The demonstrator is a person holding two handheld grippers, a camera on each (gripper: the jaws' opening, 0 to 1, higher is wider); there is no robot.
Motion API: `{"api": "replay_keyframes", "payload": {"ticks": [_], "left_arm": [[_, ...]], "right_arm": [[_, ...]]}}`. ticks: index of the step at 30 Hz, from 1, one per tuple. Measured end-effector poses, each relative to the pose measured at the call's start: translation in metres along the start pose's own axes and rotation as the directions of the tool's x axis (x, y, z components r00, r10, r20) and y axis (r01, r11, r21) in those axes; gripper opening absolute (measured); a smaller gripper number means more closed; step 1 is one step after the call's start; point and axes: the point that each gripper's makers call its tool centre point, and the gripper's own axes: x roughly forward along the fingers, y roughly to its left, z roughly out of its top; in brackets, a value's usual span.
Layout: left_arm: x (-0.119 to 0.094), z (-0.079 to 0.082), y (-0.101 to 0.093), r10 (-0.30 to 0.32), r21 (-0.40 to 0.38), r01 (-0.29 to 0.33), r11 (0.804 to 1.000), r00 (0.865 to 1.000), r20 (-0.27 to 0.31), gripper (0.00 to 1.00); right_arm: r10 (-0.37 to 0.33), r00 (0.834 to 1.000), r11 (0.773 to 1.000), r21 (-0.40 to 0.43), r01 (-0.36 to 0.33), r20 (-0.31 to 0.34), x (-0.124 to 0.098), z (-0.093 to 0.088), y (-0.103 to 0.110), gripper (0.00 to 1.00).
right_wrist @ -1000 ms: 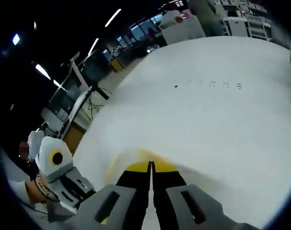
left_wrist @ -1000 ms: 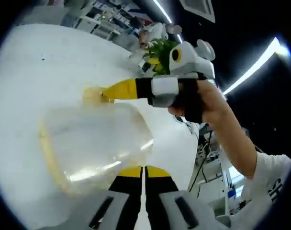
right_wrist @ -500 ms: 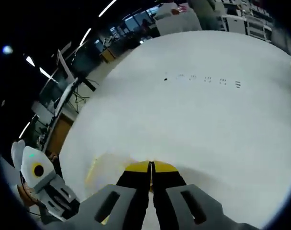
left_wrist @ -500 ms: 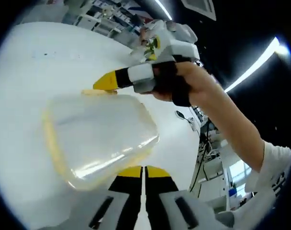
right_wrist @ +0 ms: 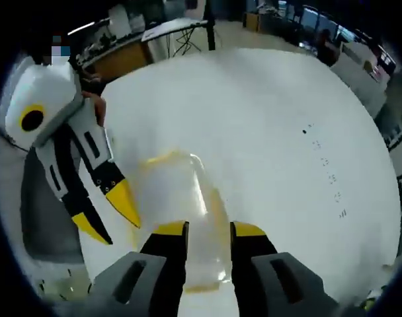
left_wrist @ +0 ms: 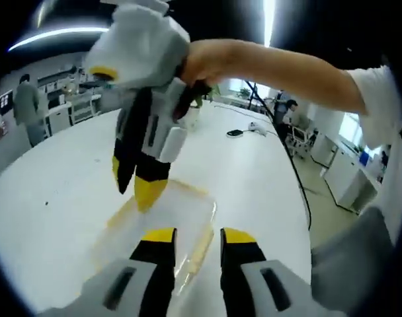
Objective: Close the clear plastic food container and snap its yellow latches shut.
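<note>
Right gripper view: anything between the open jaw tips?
Yes: the clear container with its yellow edge lies on the white table, between the right gripper's open jaws.

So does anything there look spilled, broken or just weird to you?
Nothing stands out. The clear container lies flat on the white table with its lid on, its yellow trim showing along the edges, and no spill or crack shows. Both tongs, left and right, hang open above it, gripping nothing.
</note>
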Motion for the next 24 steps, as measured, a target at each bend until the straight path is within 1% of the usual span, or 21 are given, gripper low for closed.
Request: {"api": "replay_keyframes", "payload": {"ticks": [1, 2, 3, 4, 5, 7, 9, 10, 11, 12, 13, 14, 15, 16, 17, 18, 20, 24], "left_arm": [[0.001, -0.002, 0.001, 0.002, 0.033, -0.001, 0.999, 1.0, -0.027, 0.22], [0.002, -0.005, 0.004, 0.016, 0.089, -0.011, 0.996, 0.998, -0.065, 0.23], [0.003, -0.007, 0.007, 0.032, 0.122, -0.02, 0.992, 0.995, -0.092, 0.24], [0.004, -0.008, 0.01, 0.052, 0.163, -0.034, 0.986, 0.992, -0.111, 0.24], [0.005, -0.008, 0.01, 0.054, 0.175, -0.034, 0.984, 0.992, -0.112, 0.23], [0.009, -0.009, 0.003, 0.024, 0.163, -0.003, 0.987, 0.992, -0.124, 0.24], [0.012, -0.01, 0.0, 0.013, 0.165, 0.008, 0.986, 0.992, -0.123, 0.25], [0.012, -0.011, 0.001, 0.02, 0.171, 0.002, 0.985, 0.992, -0.128, 0.24], [0.013, -0.014, 0.005, 0.044, 0.182, -0.017, 0.983, 0.989, -0.143, 0.24], [0.014, -0.016, 0.007, 0.052, 0.188, -0.023, 0.982, 0.987, -0.151, 0.22], [0.015, -0.017, 0.007, 0.049, 0.188, -0.02, 0.982, 0.987, -0.155, 0.21], [0.016, -0.018, 0.006, 0.044, 0.184, -0.015, 0.983, 0.987, -0.153, 0.22], [0.016, -0.019, 0.006, 0.039, 0.18, -0.011, 0.984, 0.987, -0.157, 0.22], [0.016, -0.018, 0.005, 0.038, 0.199, -0.008, 0.98, 0.988, -0.151, 0.22], [0.016, -0.018, 0.006, 0.047, 0.206, -0.013, 0.978, 0.986, -0.158, 0.22], [0.016, -0.019, 0.007, 0.058, 0.225, -0.02, 0.974, 0.984, -0.166, 0.22], [0.016, -0.019, 0.008, 0.057, 0.226, -0.018, 0.974, 0.984, -0.169, 0.23], [0.018, -0.019, 0.009, 0.062, 0.239, -0.018, 0.971, 0.982, -0.176, 0.23]], "right_arm": [[0.004, 1.0, 1.0, -0.026, -0.005, -0.028, 0.002, -0.002, -0.002, 0.29], [0.015, 0.999, 1.0, -0.026, -0.016, -0.048, 0.003, -0.002, -0.002, 0.29], [0.027, 0.998, 1.0, -0.012, -0.027, -0.065, 0.006, -0.002, 0.004, 0.29], [0.036, 0.997, 0.999, -0.019, -0.037, -0.072, 0.008, 0.0, 0.006, 0.3], [0.05, 0.995, 0.998, -0.034, -0.053, -0.086, 0.009, 0.003, 0.008, 0.32], [0.07, 0.991, 0.996, -0.05, -0.076, -0.11, 0.011, 0.002, 0.016, 0.36], [0.082, 0.986, 0.993, -0.075, -0.094, -0.146, 0.017, -0.001, 0.02, 0.4], [0.083, 0.982, 0.991, -0.086, -0.099, -0.171, 0.018, -0.004, 0.021, 0.41], [0.074, 0.978, 0.99, -0.1, -0.095, -0.194, 0.019, -0.007, 0.019, 0.4], [0.099, 0.979, 0.989, -0.087, -0.116, -0.18, 0.017, -0.002, 0.021, 0.39], [0.088, 0.981, 0.991, -0.084, -0.104, -0.175, 0.019, 0.002, 0.016, 0.39], [0.089, 0.978, 0.99, -0.091, -0.107, -0.189, 0.02, 0.002, 0.014, 0.4], [0.097, 0.976, 0.99, -0.087, -0.115, -0.194, 0.02, 0.001, 0.016, 0.39], [0.107, 0.974, 0.988, -0.088, -0.126, -0.201, 0.02, 0.0, 0.018, 0.39], [0.114, 0.972, 0.987, -0.091, -0.135, -0.208, 0.02, 0.0, 0.018, 0.37], [0.11, 0.971, 0.986, -0.097, -0.133, -0.212, 0.02, 0.0, 0.017, 0.36], [0.108, 0.968, 0.984, -0.115, -0.137, -0.224, 0.019, -0.001, 0.015, 0.35], [0.113, 0.963, 0.982, -0.122, -0.146, -0.243, 0.02, 0.0, 0.015, 0.34]]}}
